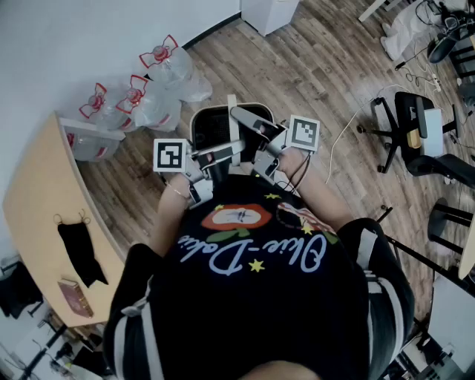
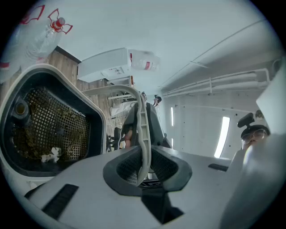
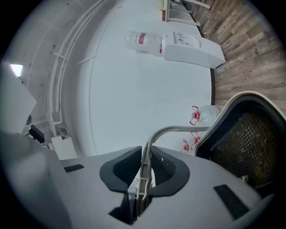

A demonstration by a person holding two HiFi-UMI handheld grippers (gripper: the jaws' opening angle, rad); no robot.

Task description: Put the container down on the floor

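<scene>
A black container [image 1: 211, 125] with a white rim hangs over the wood floor in front of the person's chest. Inside it sits a mesh basket [image 2: 49, 125] holding dark debris and a white scrap. Its thin white bail handle [image 2: 142, 129] arches above the rim. My left gripper [image 1: 227, 153] is shut on that handle [image 1: 232, 122] from the left, and its pads [image 2: 163, 167] press both sides. My right gripper [image 1: 256, 128] is shut on the same handle [image 3: 145, 172] from the right. The container's rim [image 3: 232, 107] shows to the right of the right gripper's jaws.
Clear plastic bags with red ties [image 1: 152, 89] lie on the floor by the wall, just beyond the container. A wooden desk [image 1: 41, 200] with a black mask [image 1: 83, 252] stands at left. Office chairs [image 1: 423, 133] and cables are at right. A white unit [image 1: 267, 11] stands far back.
</scene>
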